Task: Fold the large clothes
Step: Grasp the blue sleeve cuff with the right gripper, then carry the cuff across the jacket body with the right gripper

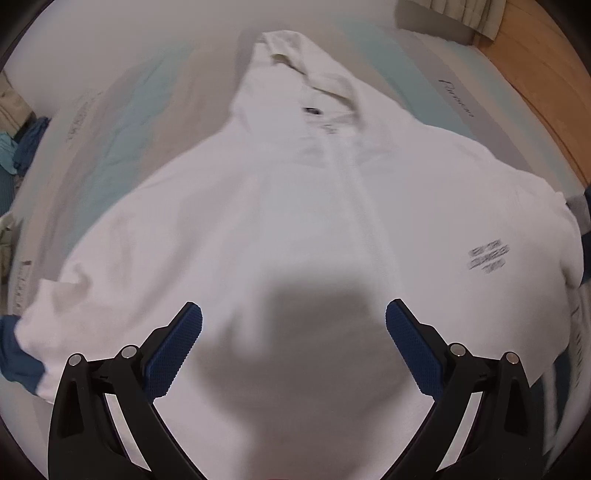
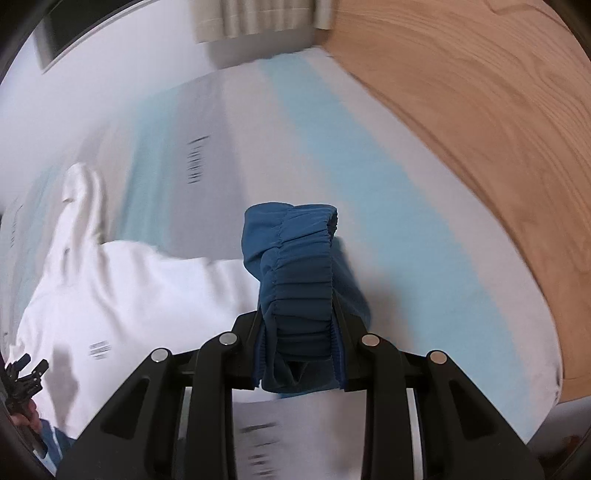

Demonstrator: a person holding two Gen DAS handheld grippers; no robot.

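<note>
A white hooded jacket [image 1: 295,206] lies spread on the bed, hood at the far end, with a small dark print on its right side. My left gripper [image 1: 293,314] hovers open and empty over its lower middle and casts a shadow on the cloth. A blue cuff [image 1: 14,354] ends the jacket's left sleeve. My right gripper [image 2: 299,332] is shut on the blue elastic cuff [image 2: 299,266] of the other sleeve and holds it up off the bed. The white body of the jacket [image 2: 110,288] lies to its left.
The bed sheet [image 2: 388,229] has pale blue, grey and white stripes. A wooden floor [image 2: 498,129] lies to the right of the bed. Curtains [image 2: 258,18] hang at the far end. Blue and teal clothes [image 1: 22,147] lie piled at the left.
</note>
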